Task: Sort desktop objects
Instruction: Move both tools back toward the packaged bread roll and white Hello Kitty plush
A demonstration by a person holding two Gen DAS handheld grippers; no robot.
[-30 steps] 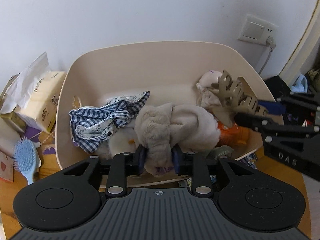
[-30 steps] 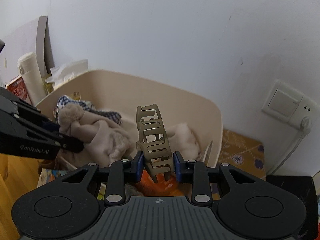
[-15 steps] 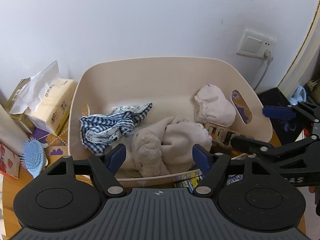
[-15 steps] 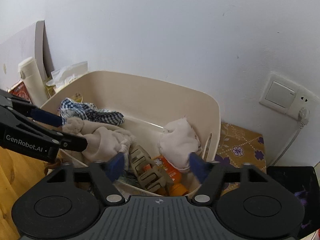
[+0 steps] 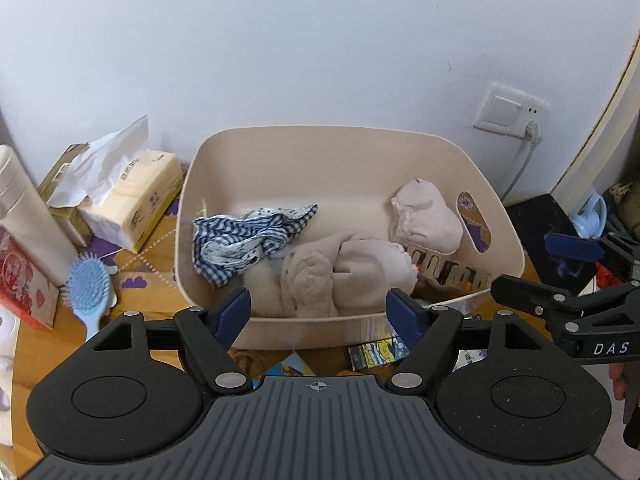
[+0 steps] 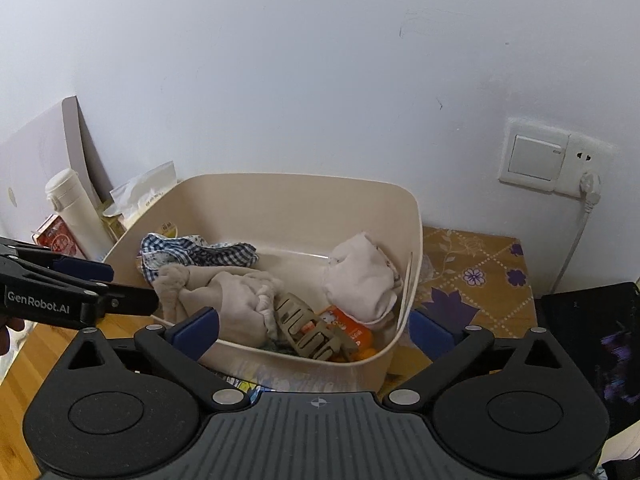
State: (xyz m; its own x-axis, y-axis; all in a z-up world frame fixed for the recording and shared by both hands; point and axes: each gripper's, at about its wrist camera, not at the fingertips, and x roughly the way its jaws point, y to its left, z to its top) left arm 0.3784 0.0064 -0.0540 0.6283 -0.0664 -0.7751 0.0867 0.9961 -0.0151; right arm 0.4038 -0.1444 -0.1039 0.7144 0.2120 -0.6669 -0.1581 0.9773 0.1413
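On my far left a white flask (image 5: 22, 216) stands on the worktop (image 5: 132, 300), with a red box (image 5: 20, 280) in front of it, a blue hairbrush (image 5: 89, 292) lying flat and a yellow tissue pack (image 5: 134, 200) beside the beige bin (image 5: 344, 152).

My left gripper (image 5: 318, 308) hangs just short of the bin's near wall, its blue pads spread wide with nothing between them.

Inside the bin, going across: a blue checked cloth (image 5: 248, 240) at the left, a beige plush bundle (image 5: 344, 272) in the near middle, a pale rolled cloth (image 5: 426, 220) toward the right wall, and the tan claw hair clip (image 6: 310, 326) lying flat at the near right, partly on an orange packet (image 6: 352, 330).

My right gripper (image 6: 314, 328) sits above the bin's near edge, jaws opening and gaping wide; the clip lies below them in the bin, untouched by the pads.

A wall switch and socket (image 6: 554, 156) sits far right.
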